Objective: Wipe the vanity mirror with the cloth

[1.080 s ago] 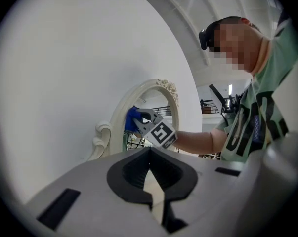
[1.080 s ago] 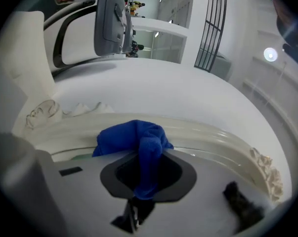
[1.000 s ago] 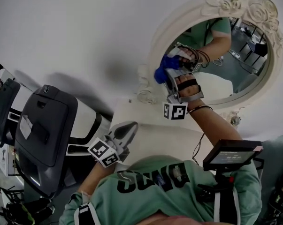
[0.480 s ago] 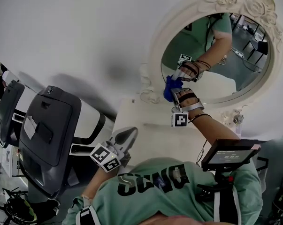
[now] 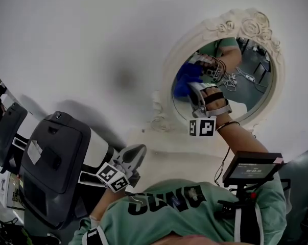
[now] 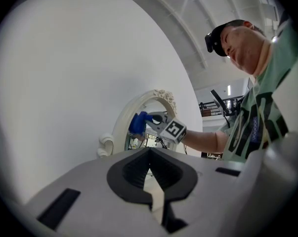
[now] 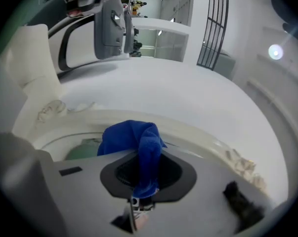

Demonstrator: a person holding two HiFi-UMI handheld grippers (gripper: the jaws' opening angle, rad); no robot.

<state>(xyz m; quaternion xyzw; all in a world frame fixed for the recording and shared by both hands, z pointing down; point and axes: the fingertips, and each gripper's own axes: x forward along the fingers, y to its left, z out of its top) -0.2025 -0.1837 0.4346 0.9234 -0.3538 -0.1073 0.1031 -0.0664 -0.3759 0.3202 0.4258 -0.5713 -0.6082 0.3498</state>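
The oval vanity mirror has an ornate cream frame point(image 5: 169, 75) and stands against the white wall; its glass point(image 5: 248, 93) reflects my arm. My right gripper point(image 5: 190, 83) is shut on a blue cloth point(image 5: 184, 78) and presses it against the left part of the glass. In the right gripper view the cloth point(image 7: 134, 139) bunches out of the jaws in front of the frame point(image 7: 198, 132). My left gripper point(image 5: 135, 151) hangs low over the table, shut and with nothing in it. The left gripper view shows the cloth point(image 6: 138, 124) at the mirror beyond that gripper's own shut jaws.
A cream table top point(image 5: 164, 147) lies under the mirror. A black and white chair-like machine point(image 5: 56, 157) stands at the left. A small screen point(image 5: 252, 167) is mounted at the person's chest on the right.
The right gripper slid the cloth down the glass's left side, then back up it. The left gripper has barely moved.
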